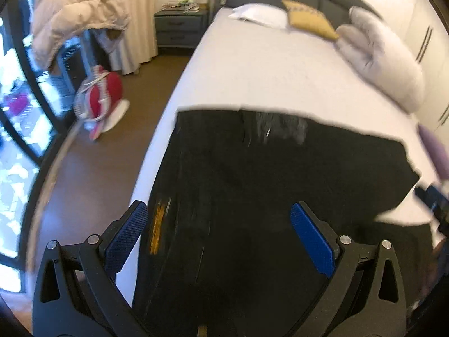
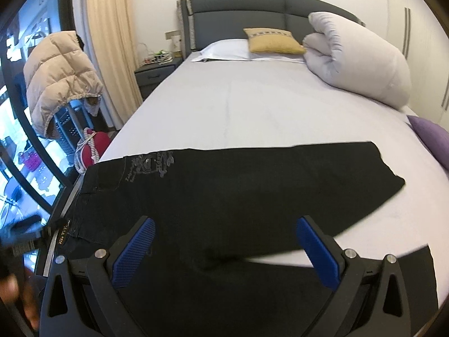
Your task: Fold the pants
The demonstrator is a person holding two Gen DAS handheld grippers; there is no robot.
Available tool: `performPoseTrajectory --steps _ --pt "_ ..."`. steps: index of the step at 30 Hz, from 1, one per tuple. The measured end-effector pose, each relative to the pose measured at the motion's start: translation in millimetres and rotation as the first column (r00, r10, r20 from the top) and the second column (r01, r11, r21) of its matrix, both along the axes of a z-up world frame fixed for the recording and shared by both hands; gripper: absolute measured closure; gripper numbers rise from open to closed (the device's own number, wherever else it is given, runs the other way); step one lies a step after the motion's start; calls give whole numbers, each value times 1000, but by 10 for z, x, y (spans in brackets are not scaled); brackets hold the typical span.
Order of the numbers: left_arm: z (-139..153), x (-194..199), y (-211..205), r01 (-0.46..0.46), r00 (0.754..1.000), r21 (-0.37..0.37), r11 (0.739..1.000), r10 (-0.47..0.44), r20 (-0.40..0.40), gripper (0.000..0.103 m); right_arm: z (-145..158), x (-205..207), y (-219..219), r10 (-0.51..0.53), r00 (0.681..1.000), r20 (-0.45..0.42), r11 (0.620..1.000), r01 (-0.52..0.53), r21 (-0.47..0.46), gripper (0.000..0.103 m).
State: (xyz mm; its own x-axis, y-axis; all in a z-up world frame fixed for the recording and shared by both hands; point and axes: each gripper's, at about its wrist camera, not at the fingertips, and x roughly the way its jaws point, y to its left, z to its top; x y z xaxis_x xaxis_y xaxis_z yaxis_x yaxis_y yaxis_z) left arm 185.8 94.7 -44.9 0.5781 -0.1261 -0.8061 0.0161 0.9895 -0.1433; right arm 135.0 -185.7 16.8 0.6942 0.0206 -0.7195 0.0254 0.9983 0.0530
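Window: far left in both views, bright glass behind a dark curved frame.
Jacket: beige, quilted, hanging beside the window above a dark rack.
Bag: red and white, on the brown floor at the left side of the bed.
Curtain: cream, hanging between the jacket and the nightstand.
Nightstand: grey, drawers, next to the headboard, small clutter on top.
Bed: pale sheet, grey padded headboard at the far end.
Left gripper: blue pads spread wide, nothing between them; it hangs over the waist end of the pants, near the left edge of the bed. This view is blurred.
Pants: black, lying flat across the near end of the bed, waist at the left with an orange label and grey embroidery on the back pocket, legs running out to the right; one leg lies farther off, the other nearer the camera, a strip of sheet showing between them.
Right gripper: fingers wide apart, holding nothing, over the crotch of the pants.
Pillow: white, flat, by the headboard.
Cushion: yellow, resting on the pillow.
Duvet: white, rolled up, along the right side of the bed.
Purple cushion: at the right edge, beyond the leg ends.
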Motion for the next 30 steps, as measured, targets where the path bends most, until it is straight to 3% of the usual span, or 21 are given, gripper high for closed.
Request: performPoseTrajectory --steps 2,5,8,12,17,20,22,25,28,30 --pt "74 282 13 53 998 6 999 -53 33 0 -26 103 -5 32 999 -2 999 -32 11 0" --pt "118 850 -100 248 967 52 967 -250 37 1 -58 235 -14 85 996 -4 996 -85 14 2" --pt "3 1402 -211 417 909 74 906 -414 -48 11 -91 334 -8 143 990 -6 990 -143 2 8" --pt "-257 2020 -270 553 821 13 833 -542 -178 14 -168 412 -30 213 977 -24 977 -213 27 12" --pt "-617 2277 -373 646 726 -18 763 -621 -295 14 -330 486 -42 258 964 -65 966 -256 43 19" --pt "-806 2319 -402 684 684 17 729 -633 -362 19 -410 551 -43 275 956 -101 961 -270 54 26" --pt "-858 2359 -385 694 671 12 720 -641 -372 19 -441 594 -29 288 951 -111 958 -284 51 28" --pt "-832 2454 -300 686 677 0 728 -638 -368 28 -446 667 14 316 942 -112 949 -312 49 30" --pt "-831 2493 -212 681 678 7 732 -627 -384 46 -444 759 75 346 932 -111 938 -341 59 32" --pt "-830 2503 -205 692 670 34 721 -625 -401 68 -425 830 130 360 927 -105 933 -356 60 32"
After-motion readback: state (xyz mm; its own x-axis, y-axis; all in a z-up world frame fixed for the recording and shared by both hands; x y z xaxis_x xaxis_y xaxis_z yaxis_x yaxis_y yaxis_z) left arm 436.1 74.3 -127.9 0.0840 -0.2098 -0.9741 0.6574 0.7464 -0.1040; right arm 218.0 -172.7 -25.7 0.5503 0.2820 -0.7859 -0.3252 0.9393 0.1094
